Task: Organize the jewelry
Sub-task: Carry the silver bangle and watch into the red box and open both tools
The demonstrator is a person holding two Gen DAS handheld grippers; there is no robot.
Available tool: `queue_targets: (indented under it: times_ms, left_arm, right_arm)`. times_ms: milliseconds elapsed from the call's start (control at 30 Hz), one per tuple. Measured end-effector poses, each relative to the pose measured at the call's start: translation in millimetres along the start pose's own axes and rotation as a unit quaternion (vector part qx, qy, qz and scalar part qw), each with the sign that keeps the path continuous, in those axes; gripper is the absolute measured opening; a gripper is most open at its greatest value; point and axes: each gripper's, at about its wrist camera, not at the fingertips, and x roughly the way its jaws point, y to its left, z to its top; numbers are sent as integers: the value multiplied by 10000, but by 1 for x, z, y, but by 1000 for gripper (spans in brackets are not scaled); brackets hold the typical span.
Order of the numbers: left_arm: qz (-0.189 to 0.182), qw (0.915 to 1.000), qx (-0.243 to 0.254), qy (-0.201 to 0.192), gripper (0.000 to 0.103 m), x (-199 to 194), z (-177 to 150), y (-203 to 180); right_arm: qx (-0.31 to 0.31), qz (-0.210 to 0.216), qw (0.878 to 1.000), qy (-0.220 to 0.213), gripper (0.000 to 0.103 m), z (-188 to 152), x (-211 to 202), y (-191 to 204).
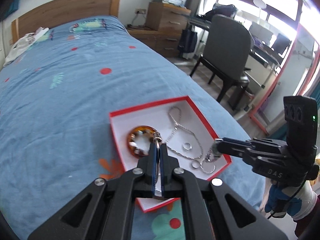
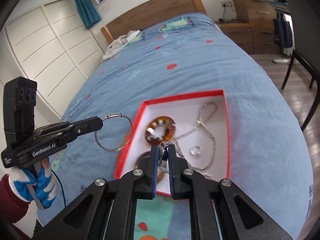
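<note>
A red box with a white inside (image 1: 128,118) (image 2: 225,120) lies on the blue bed. In it are an amber bangle (image 1: 132,135) (image 2: 170,125), a silver chain (image 1: 176,124) (image 2: 208,124), a small ring (image 1: 187,146) (image 2: 196,151) and another ring (image 1: 195,164). My left gripper (image 1: 158,145) (image 2: 100,123) is shut on a large silver hoop (image 2: 114,134), held above the box's left side. My right gripper (image 2: 163,148) (image 1: 217,143) is shut on a silver watch (image 2: 163,156) (image 1: 213,154) over the box's near right part.
The blue patterned bedspread (image 1: 60,92) spreads all around the box. A wooden headboard (image 1: 66,10) stands at the far end, white clothing (image 1: 24,42) near it. A dark chair (image 1: 226,46), drawers (image 1: 166,18) and a desk stand to the right of the bed.
</note>
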Motion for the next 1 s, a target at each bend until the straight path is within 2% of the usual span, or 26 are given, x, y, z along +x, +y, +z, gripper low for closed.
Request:
queue_targets:
  times_ms: [167, 367, 633, 800, 1000]
  left_arm:
    - [-149, 9992, 139, 330, 3, 43, -5, -22]
    - [-169, 9992, 159, 312, 3, 64, 6, -31]
    - [20, 9981, -268, 556, 3, 91, -1, -2]
    - [120, 9966, -365, 723, 4, 104, -12, 7]
    - [208, 9962, -306, 792, 5, 102, -14, 6]
  right_arm:
    - [120, -159, 9995, 225, 10, -6, 22, -32]
    - [46, -324, 9985, 448, 10, -10, 39, -48]
    - [-226, -449, 9967, 630, 10, -16, 49, -48]
    - [-366, -523, 9956, 688, 10, -16, 51, -42]
    - [-357, -552, 9955, 686, 10, -16, 46, -42]
